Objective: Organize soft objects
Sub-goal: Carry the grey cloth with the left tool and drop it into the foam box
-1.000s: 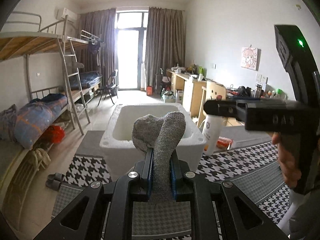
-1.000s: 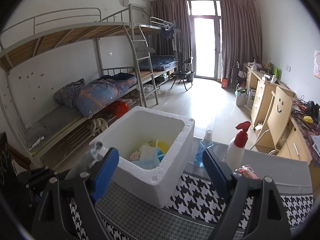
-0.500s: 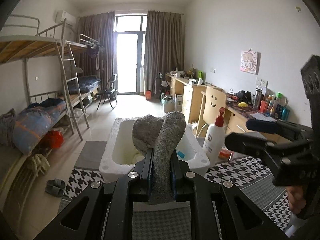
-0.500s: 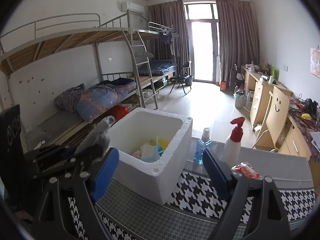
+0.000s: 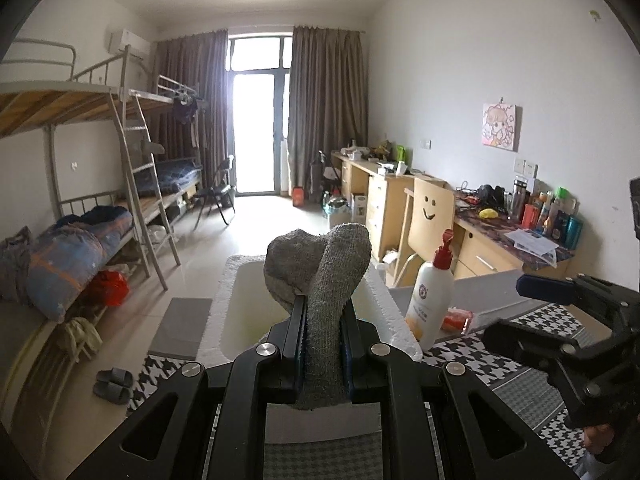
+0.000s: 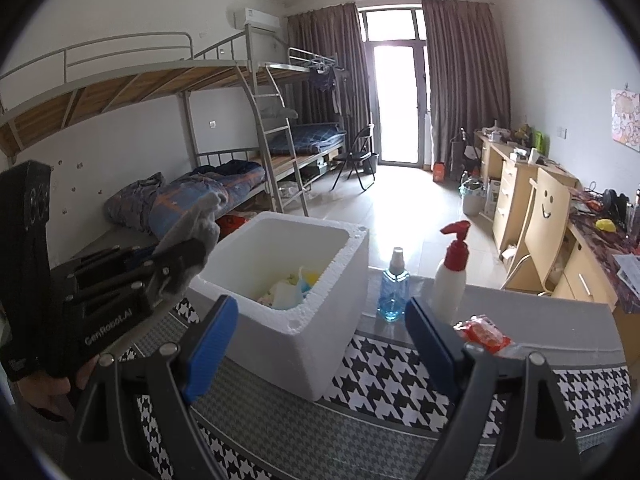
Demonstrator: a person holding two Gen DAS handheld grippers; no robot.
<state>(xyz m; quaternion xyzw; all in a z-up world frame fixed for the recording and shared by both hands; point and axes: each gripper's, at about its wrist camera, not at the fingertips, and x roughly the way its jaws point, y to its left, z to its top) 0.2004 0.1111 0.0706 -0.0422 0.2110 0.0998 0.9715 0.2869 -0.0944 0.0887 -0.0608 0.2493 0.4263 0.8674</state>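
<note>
— Since the foam box [image 6: 320,312] is the biggest thing on that checked tablecloth [image 6: 400,376], start there: how full is it?

— Partly. A few pale soft pieces already lie at its bottom, so I'd judge some sorting is done.

— And beside the box?

— On its far right stand a white pump bottle [image 6: 452,280] and a small blue spray bottle [image 6: 394,292], with a red packet [image 6: 484,330] near them.

— What about the tongs?

— Left of the box, the left gripper [image 5: 322,320] is pinched tight on a grey sock [image 5: 320,264], held up just short of the rim. The right gripper [image 6: 320,340] stands wide, with nothing between its fingers.

— So what's left?

— Dropping that sock in, I'd guess; whether more remains, I can't tell.
</note>
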